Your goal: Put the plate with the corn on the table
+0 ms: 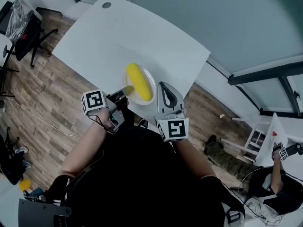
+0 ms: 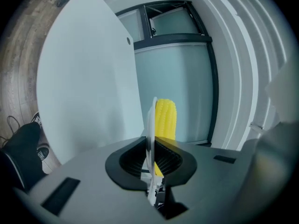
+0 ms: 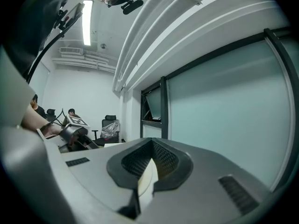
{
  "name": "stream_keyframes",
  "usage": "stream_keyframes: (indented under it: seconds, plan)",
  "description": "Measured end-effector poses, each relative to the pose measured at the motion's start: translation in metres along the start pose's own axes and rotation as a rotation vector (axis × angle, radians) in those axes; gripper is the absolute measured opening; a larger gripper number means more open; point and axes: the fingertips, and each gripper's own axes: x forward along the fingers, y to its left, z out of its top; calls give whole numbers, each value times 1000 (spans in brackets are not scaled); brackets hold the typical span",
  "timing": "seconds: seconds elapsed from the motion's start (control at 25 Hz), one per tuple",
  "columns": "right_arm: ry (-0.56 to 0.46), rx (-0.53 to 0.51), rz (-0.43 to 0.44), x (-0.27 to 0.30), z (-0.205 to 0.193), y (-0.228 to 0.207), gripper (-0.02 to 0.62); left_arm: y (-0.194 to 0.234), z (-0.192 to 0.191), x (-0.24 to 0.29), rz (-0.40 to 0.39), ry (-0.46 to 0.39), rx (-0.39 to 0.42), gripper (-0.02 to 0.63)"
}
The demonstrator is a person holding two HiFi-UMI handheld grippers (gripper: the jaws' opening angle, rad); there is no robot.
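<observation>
Plate (image 1: 150, 82) with corn (image 1: 138, 82), gripped by both grippers over the near edge of a white table (image 1: 118, 37).

I am looking steeply down past my own dark sleeves at the two grippers, each carrying its marker cube. The left gripper (image 1: 127, 91) is pinching the plate's rim on the left side. Its own view is showing the white plate edge-on between the ridged pads, with the yellow cob lying on the plate just beyond them. The right gripper (image 1: 162, 86) is pinching the rim on the opposite side, a pale sliver of plate sitting between its pressed jaws. I cannot tell whether the plate is touching the tabletop. Beyond it, the bare table is stretching away over a wooden floor (image 1: 33, 93).
</observation>
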Motion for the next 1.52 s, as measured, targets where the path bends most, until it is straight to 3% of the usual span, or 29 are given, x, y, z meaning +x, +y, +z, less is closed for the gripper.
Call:
stream_keyframes:
  seconds: [0.28, 0.44, 0.64, 0.8, 1.04, 1.12, 1.32, 1.44, 1.52]
  plan:
    - [83, -6, -11, 69, -29, -24, 2, 34, 67, 58, -32, 90, 4, 35]
    - [137, 18, -64, 116, -56, -45, 2, 51, 110, 96, -36, 144, 43, 35]
    - [209, 5, -102, 176, -89, -67, 2, 69, 159, 134, -48, 182, 35, 35]
    - [285, 56, -110, 208, -118, -78, 2, 85, 182, 157, -54, 227, 10, 35]
    - [379, 77, -139, 239, -158, -87, 2, 115, 199, 176, 7, 321, 25, 37]
    - [403, 80, -138, 241, -167, -83, 2, 115, 201, 178, 40, 343, 63, 37]
    - [454, 88, -130, 244, -179, -75, 2, 124, 207, 171, 232, 364, 193, 44]
    - [474, 98, -115, 246, -181, -69, 2, 131, 219, 161, 361, 319, 358, 46]
    - [468, 97, -119, 246, -180, -70, 2, 128, 227, 157, 401, 291, 468, 54]
